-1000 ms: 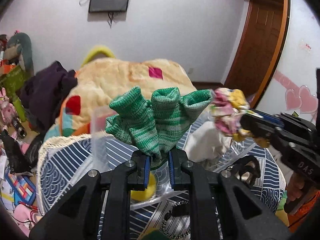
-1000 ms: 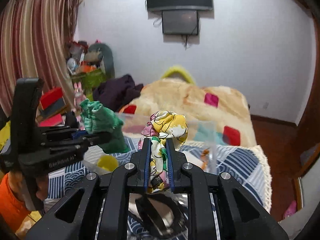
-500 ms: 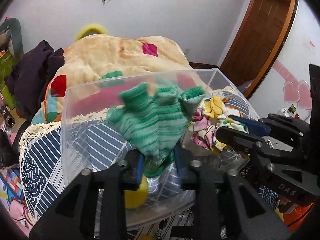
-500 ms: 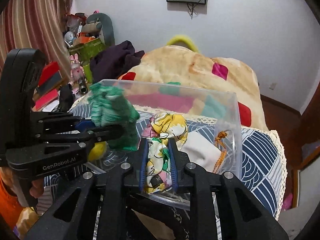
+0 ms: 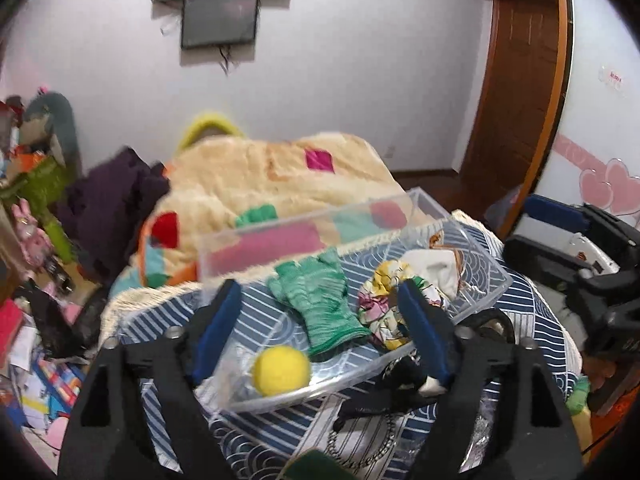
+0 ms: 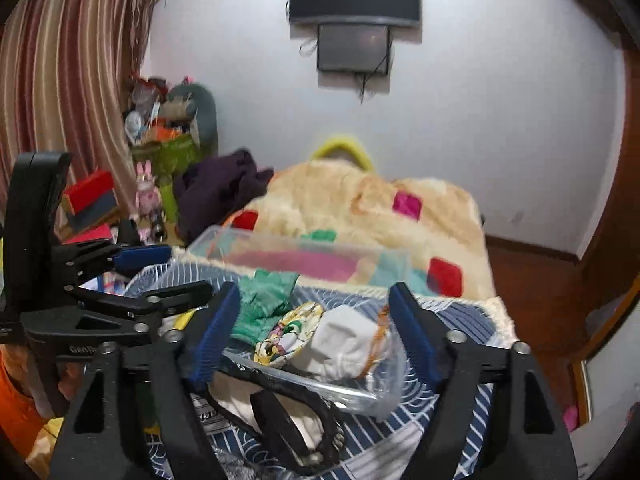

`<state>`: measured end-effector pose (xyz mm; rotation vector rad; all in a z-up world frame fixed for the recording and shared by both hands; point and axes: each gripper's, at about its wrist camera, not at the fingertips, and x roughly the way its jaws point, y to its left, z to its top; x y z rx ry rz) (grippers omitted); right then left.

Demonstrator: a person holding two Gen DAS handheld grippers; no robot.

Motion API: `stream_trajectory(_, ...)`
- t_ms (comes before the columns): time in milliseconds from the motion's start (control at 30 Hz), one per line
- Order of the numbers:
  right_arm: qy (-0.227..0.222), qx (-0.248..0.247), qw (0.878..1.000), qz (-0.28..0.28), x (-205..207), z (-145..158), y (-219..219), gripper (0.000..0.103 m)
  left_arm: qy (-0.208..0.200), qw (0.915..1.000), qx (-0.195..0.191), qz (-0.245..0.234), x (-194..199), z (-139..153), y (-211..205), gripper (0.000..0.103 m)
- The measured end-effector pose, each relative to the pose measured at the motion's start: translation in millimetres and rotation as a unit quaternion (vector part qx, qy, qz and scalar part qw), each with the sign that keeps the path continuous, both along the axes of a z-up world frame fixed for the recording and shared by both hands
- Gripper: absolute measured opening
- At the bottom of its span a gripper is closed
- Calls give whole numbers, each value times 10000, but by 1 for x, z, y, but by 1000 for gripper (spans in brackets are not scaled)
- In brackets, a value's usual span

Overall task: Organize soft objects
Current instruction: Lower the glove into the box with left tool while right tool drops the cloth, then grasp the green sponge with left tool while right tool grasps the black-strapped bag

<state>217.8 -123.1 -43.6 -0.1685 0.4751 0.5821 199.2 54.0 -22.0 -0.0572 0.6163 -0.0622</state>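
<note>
A clear plastic bin sits on the blue-patterned bedcover. In it lie a green knit glove, a floral cloth, a white cloth and a yellow ball. My left gripper is open and empty, just above the near side of the bin. My right gripper is open and empty too, above the bin, with the floral cloth, white cloth and green glove between its fingers. The right gripper shows at the right of the left wrist view.
A black strap and chain lie on the bedcover in front of the bin. A beige blanket and dark clothes lie behind. Toys and boxes crowd the left side. A wooden door stands at the right.
Both grippers have opened. The green glove and the floral cloth have dropped into the bin, and both grippers have lifted and drawn back.
</note>
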Motion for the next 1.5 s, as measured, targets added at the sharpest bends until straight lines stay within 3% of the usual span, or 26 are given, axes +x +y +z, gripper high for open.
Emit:
stream_trajectory(100,-107,120,9998,-98,-12,2,-14,81,-260,9995,116,119,-20,6,-1,99)
stream_trajectory(300,-19,108,9998,-189,-27,-15,-30,81,-294,9990,181,270,-49,-5,1,101)
stream_trajectory(500,228,-141,9993,-277,-34,-47,-30,81,223,9990,-113,359,-61,-47,8,101)
stream_trajectory(833,774,-34,9966,-291,-20,-86,-26,81,791,9957,-390,272,-65,-107,-1,101)
stream_trajectory(1067,1087,163,9936,-271,-4,-95,-25,80,949,9945,-420,129,-68,-125,-8,78)
stream_trajectory(1133,1195,244,9925,-92,-5,-96,-24,58,877,9954,-363,160,-71,-124,-10,71)
stream_trajectory(1167,1273,294,9914,-5,-5,-96,-23,45,865,9954,-392,135,-73,-124,-10,63)
stream_trajectory(1233,1284,313,9912,9,-7,-97,-24,34,849,9954,-427,129,-77,-123,-9,57)
stream_trajectory(1400,1211,484,9914,44,-19,-94,-35,15,656,9969,-336,270,-94,-113,-6,53)
stream_trajectory(1500,1079,559,9926,44,-27,-88,-40,14,515,9977,-341,286,-106,-104,-5,53)
